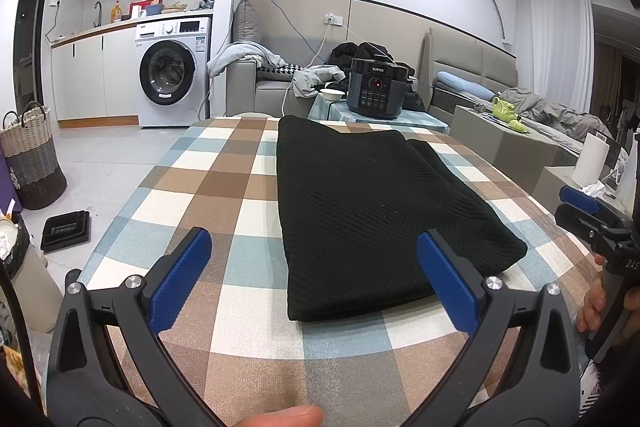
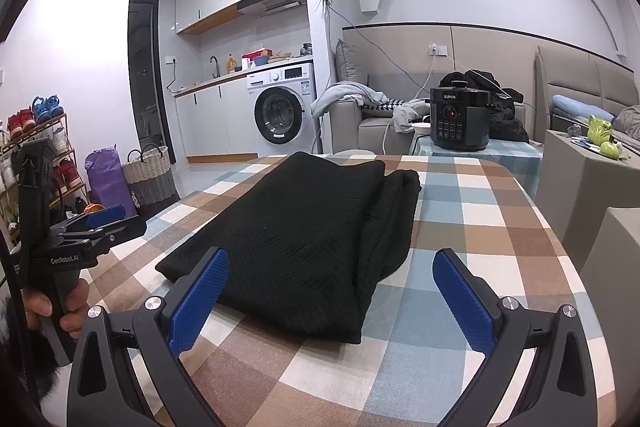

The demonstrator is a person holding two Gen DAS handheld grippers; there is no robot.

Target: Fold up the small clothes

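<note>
Black knit garment [image 1: 360, 211] lying part-folded on checked tablecloth [image 1: 224, 187]. Hovering near its front edge: left gripper [image 1: 314, 279] and right gripper [image 2: 330, 293] (jaws wide, holding nothing). Advisable: pinching both near corners evenly, lifting together.

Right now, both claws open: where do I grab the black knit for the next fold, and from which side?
Probably the near edge of the knit, at its two near corners, coming in low from the front. It lies flat and long, running away from the claws, with that edge between the left claw and right claw. The right side is already folded double, so it is thicker there.
</note>
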